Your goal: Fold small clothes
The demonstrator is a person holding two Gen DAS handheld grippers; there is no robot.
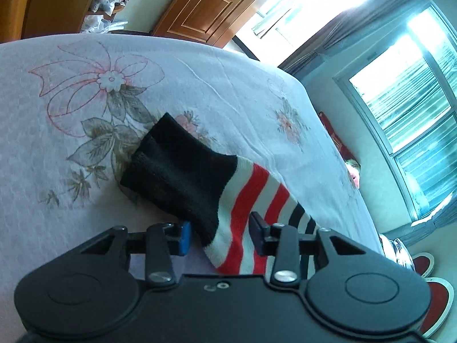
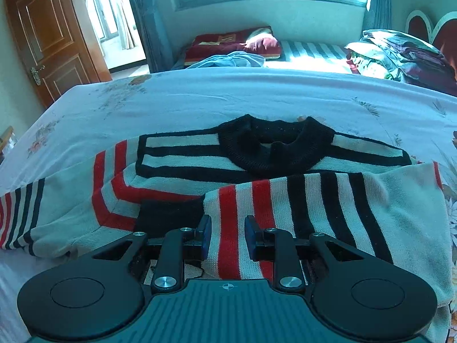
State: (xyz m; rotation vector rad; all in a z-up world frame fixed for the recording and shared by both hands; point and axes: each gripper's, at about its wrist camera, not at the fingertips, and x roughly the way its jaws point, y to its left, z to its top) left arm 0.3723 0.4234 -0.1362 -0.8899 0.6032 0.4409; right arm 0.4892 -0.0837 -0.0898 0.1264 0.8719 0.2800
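Left gripper (image 1: 220, 237) open around sweater (image 2: 285, 188) sleeve (image 1: 228, 200).

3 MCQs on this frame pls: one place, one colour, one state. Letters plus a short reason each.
1. Where does the sweater lie?
A. on a floral bedsheet
B. on a wooden floor
C. in a basket

2. What colour is the sweater's collar?
A. red
B. black
C. yellow

3. How does the left claw stand?
A. shut flat with nothing in it
B. open, with the black-cuffed sleeve between its fingers
C. out of view

Answers:
1 A: the right wrist view shows the garment spread on the sheet with its flower print.
2 B: the ribbed neck ring is black, while the body carries red, black and white stripes.
3 B: in the left wrist view a gap shows between the fingers, and the striped sleeve with its cuff runs through that gap; whether the pads touch the knit cannot be told.
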